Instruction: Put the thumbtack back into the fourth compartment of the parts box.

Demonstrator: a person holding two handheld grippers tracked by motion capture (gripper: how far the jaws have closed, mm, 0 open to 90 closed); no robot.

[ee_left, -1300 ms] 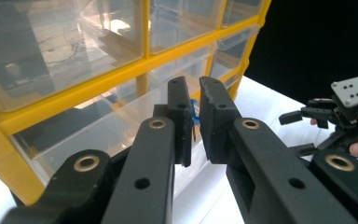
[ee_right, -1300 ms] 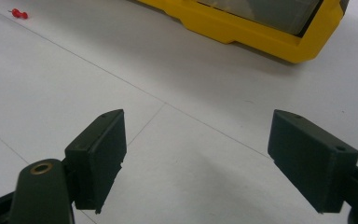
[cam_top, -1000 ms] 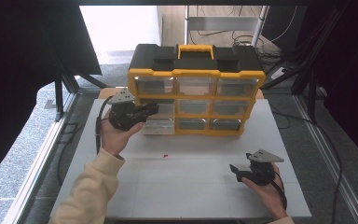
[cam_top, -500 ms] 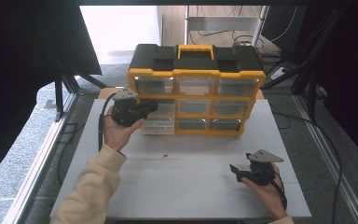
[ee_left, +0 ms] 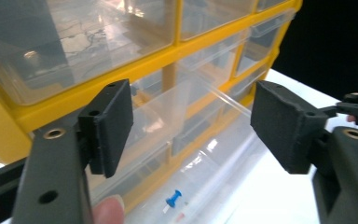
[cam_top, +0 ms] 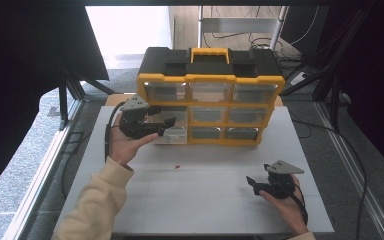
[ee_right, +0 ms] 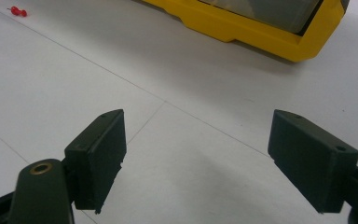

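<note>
1. My left gripper (cam_top: 169,127) sits right at the yellow organizer (cam_top: 210,80), in front of its pulled-out clear drawer (ee_left: 177,116) in the left column; jaws have just been opening and now stand wide, pads clear of it.
2. A blue pushpin (ee_left: 173,198) lies in the drawer.
3. My right gripper (cam_top: 254,183) rests low on the white table (cam_top: 200,200), well apart from the organizer, jaws spread, grasping nothing.
4. A red pushpin (cam_top: 177,167) lies on the table between both.
</note>
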